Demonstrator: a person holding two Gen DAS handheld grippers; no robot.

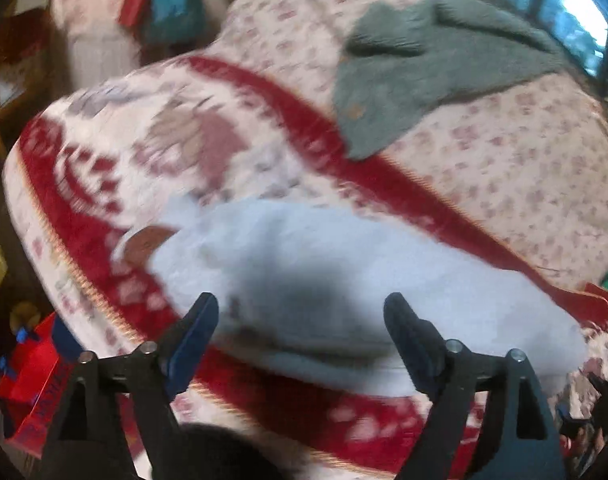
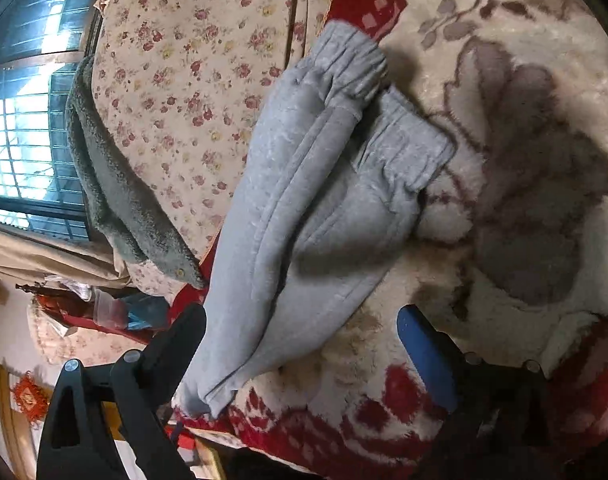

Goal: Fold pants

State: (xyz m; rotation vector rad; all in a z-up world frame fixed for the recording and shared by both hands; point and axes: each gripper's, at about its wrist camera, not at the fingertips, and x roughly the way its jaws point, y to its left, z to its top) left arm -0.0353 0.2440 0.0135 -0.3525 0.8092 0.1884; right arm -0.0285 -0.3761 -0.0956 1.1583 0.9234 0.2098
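Pants (image 2: 311,200) of light grey fleece lie on a bed, resting on a red-and-cream plush blanket (image 2: 523,184) with a large flower pattern, and none of the fabric is gripped. In the left wrist view, which is smeared by blur, the pants (image 1: 335,280) stretch across the blanket (image 1: 116,152) just ahead of the left hand-held gripper (image 1: 302,312); its jaws stand wide, with nothing pinched between them. Farther up the bed, a grey-green fuzzy garment (image 1: 415,76) lies on a floral bedcover (image 1: 523,168), well apart from the pants. In the right wrist view the pants are folded lengthwise, the gathered elastic waistband at the far end and the narrow leg end near the right hand-held gripper (image 2: 300,320). Its jaws also gape wide; the leg end passes close by the left finger (image 2: 180,340), perhaps brushing it. A barred window (image 2: 28,92) shows at the left edge.
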